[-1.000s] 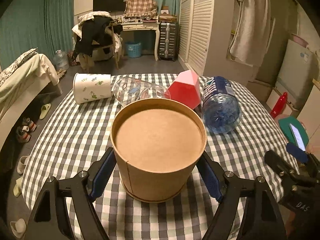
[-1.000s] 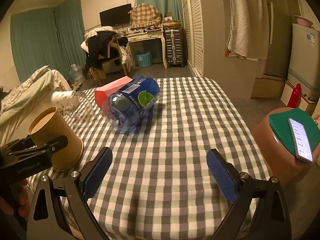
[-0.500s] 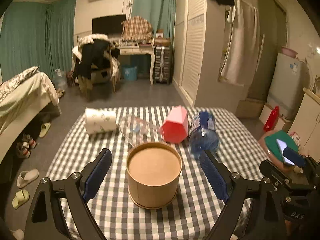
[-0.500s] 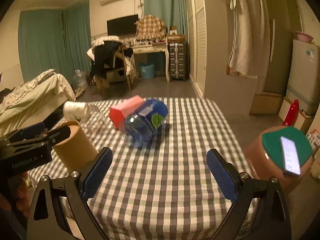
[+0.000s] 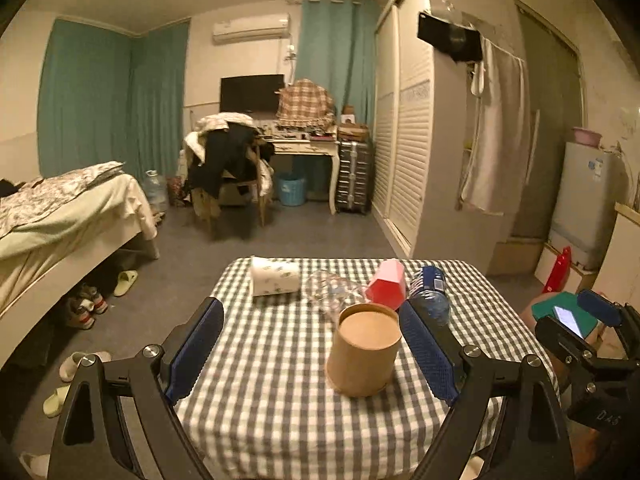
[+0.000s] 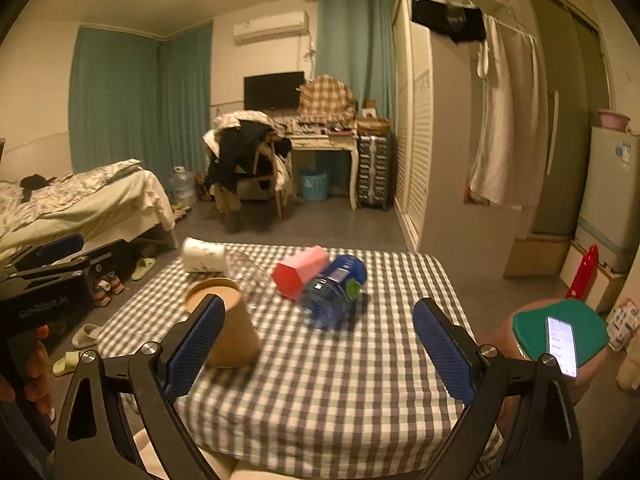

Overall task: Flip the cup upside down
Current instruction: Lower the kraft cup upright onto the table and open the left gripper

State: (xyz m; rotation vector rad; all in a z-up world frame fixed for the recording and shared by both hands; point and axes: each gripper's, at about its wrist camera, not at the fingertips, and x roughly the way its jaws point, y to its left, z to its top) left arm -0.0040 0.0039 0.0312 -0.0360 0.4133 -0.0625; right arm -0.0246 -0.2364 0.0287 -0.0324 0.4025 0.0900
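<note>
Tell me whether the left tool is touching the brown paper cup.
Apart. In the left wrist view the left tool is open and the paper cup stands between its pads, with checked tablecloth visible on both sides.

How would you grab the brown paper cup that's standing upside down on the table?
Grip the brown paper cup across its side wall, about midway up, coming level from the near table edge. It stands mouth-down with the flat base on top, and its round tapered wall suits open jaws; the left gripper already faces it.

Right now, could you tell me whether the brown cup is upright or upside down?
Upside down: the brown cup stands on the table with its closed base on top and its wider end on the cloth.
</note>
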